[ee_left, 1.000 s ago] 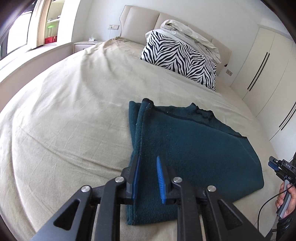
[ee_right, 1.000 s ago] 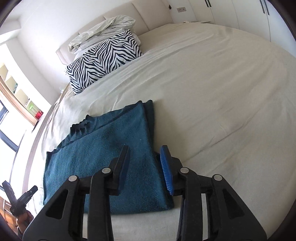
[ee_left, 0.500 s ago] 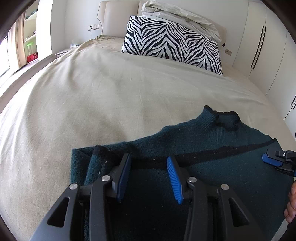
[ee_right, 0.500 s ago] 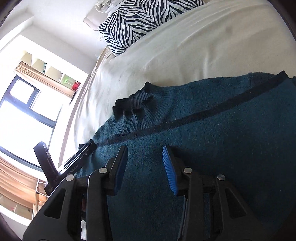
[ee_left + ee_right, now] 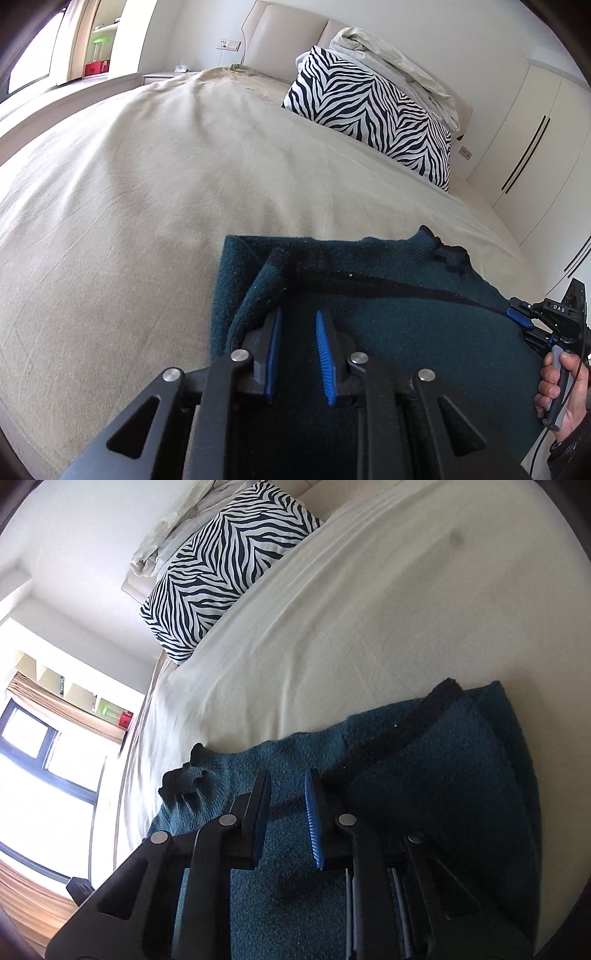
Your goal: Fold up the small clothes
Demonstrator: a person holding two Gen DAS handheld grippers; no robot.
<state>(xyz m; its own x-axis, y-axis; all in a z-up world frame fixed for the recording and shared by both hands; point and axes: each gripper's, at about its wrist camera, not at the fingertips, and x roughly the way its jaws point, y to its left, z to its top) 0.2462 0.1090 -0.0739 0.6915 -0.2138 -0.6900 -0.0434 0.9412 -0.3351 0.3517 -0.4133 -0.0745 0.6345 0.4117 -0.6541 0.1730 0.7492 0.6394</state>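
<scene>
Two grippers over one dark teal sweater (image 5: 406, 325), folded and flat on bed (image 5: 147, 206). Left gripper (image 5: 297, 325): jaws narrowly parted and closing, above folded left edge, teal knit seen between pads, not yet pinched. Right gripper (image 5: 286, 797): jaws likewise narrow and closing, over black trim near collar, pads not pressing cloth. Zebra pillow (image 5: 369, 110) by headboard.
</scene>
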